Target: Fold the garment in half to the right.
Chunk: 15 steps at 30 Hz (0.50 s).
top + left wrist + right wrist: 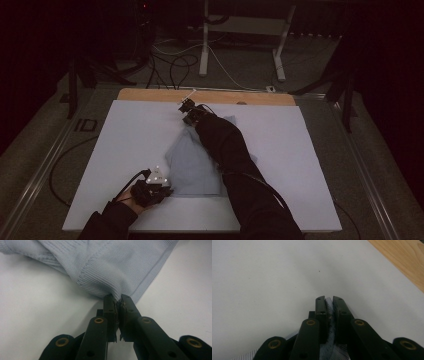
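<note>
White sheet (pixel 125 150) on wooden table (pixel 150 95), dim room, both grippers' fingers pinching pale-blue garment (pixel 192 165)

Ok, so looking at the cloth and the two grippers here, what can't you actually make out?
- High view: the sleeve hides much of the cloth; dim light blurs the right gripper.
- Left gripper view: the left gripper covers the pinched cloth edge; the frame's top crops the rest.
- Right gripper view: the jaws hide most of the fabric.

Left gripper (pixel 167 189) near, right gripper (pixel 189 111) reached far across, both with fingers (pixel 110 307) pinched closed.
</note>
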Tool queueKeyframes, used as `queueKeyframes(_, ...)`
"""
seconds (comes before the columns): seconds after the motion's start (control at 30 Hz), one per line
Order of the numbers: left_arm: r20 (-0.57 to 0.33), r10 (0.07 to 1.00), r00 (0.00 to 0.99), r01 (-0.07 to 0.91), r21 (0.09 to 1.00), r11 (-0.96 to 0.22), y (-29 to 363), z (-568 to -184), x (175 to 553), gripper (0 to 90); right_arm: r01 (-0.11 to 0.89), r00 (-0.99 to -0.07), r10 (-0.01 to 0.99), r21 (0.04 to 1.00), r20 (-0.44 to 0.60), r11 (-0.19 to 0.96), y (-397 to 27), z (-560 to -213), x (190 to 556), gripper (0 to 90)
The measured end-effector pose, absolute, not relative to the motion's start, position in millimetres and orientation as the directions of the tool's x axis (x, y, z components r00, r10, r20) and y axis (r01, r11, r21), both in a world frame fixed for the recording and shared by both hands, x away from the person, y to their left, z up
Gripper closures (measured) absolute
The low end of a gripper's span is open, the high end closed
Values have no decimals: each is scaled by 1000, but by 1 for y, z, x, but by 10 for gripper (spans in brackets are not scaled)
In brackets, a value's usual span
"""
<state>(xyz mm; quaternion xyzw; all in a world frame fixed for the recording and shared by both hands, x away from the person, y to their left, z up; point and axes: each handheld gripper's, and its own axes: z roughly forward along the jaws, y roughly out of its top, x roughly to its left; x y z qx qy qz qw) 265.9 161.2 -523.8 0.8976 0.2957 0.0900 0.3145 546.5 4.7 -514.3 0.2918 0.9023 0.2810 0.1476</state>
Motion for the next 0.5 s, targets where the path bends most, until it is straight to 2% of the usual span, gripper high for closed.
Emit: queueKeyframes(0.5, -7, 556, 831, 426, 651, -629, 157, -501, 265, 865, 423, -795, 599, 622, -95, 659, -4, -497, 544, 845)
